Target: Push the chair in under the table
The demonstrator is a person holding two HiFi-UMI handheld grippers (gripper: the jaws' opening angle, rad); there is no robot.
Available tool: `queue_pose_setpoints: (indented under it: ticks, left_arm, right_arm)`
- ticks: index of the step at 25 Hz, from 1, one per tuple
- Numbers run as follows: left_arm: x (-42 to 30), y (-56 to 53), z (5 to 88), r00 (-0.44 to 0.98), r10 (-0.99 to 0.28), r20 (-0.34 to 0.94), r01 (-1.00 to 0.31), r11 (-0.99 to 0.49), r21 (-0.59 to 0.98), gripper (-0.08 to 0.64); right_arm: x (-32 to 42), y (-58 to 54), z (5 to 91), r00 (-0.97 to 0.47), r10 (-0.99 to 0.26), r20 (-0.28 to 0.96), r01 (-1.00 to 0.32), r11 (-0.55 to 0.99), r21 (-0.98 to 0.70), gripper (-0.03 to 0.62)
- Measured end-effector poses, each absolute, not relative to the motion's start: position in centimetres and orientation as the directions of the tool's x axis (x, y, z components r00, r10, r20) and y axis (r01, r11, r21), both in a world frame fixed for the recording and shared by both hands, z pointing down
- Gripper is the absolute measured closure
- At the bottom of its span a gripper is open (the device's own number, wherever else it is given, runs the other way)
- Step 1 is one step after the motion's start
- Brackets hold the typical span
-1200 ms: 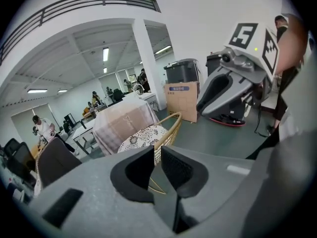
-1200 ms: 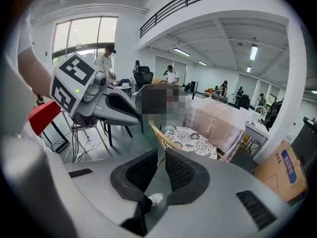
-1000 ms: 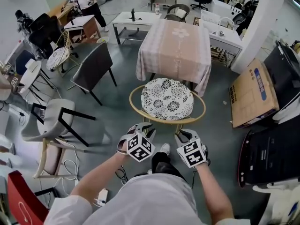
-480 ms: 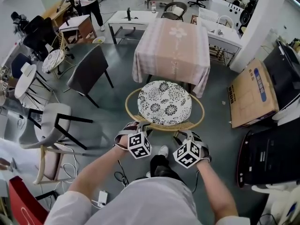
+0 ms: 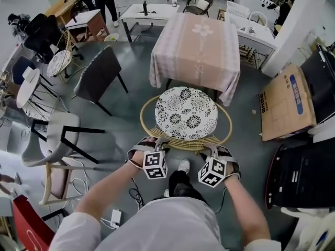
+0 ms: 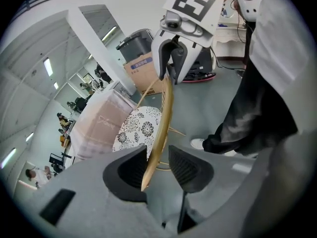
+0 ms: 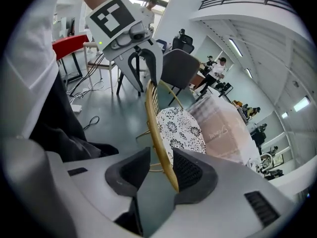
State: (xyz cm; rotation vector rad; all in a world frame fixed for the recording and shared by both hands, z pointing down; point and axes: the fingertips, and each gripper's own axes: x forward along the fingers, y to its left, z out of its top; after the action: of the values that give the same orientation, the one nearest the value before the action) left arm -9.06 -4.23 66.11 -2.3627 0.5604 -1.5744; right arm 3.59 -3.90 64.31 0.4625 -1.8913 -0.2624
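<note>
At upper centre of the head view stands the table (image 5: 196, 46), with the chair (image 5: 186, 114) just below it. The chair's back rim (image 5: 180, 146) runs left-right through the left gripper (image 5: 150, 141) and right gripper (image 5: 214, 150). Both are equally near, and their jaws have just been opening and stand spread around the rim.

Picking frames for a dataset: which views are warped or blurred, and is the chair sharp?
Head view: evenly lit, sharp, chair crisp, slight bending at the edges. Left gripper view: heavy fisheye with black corners, the chair's rim sharp. Right gripper view: same fisheye, rim sharp.
</note>
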Motion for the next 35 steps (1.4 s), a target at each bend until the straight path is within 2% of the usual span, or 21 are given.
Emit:
queue_pose_setpoints:
  ticks: [7, 19, 35]
  left_arm:
    - [-9.0, -5.3, 66.3, 0.301, -0.440, 0.846, -0.106, -0.897, -0.430, 0.457]
    - [-10.2, -7.6, 66.6, 0.244, -0.442, 0.863, -0.166, -0.896, -0.412, 0.451]
    - [-10.5, -15.1, 66.6, 0.204, -0.438, 0.876, -0.157, -0.897, -0.412, 0.449]
  right_arm:
    - [3.4, -4.6, 65.3, -0.303, -0.409, 0.861, -0.107, 0.912, 0.395, 0.491]
    - [2.8, -6.5, 65.3, -0.290, -0.388, 0.875, -0.189, 0.919, 0.346, 0.494]
    - [2.5, -13.6, 65.2, -0.295, -0.387, 0.874, -0.221, 0.917, 0.331, 0.495]
